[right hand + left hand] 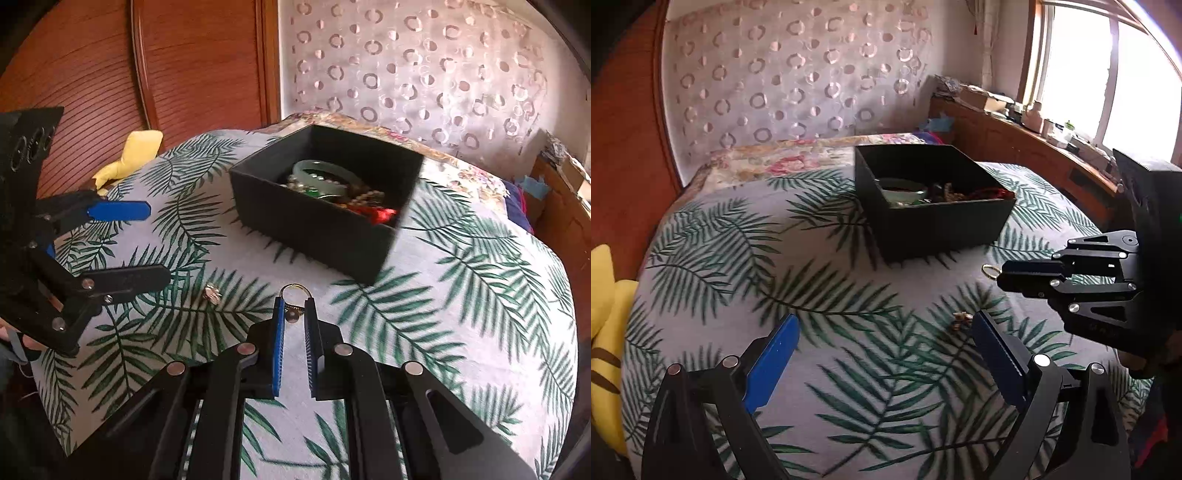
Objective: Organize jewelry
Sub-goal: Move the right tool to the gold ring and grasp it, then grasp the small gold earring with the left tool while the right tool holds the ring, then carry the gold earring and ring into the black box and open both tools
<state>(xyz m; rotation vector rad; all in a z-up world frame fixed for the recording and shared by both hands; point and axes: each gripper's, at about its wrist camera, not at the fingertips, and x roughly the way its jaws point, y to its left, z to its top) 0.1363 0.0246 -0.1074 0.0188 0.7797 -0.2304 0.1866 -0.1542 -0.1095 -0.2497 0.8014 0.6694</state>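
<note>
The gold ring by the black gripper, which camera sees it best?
The right wrist view: the gold ring sits plainly at the right gripper tips, round and whole. In the left wrist view, it is small and partly hidden behind the right gripper.

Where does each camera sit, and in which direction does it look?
Left wrist: on the left tongs, open, looking over the leaf-print cover to the black box; the right tongs enter from the right.
Right wrist: on the right tongs, nearly closed around the gold ring; the left tongs show at left.
Shared: box, ring, small earring.
</note>
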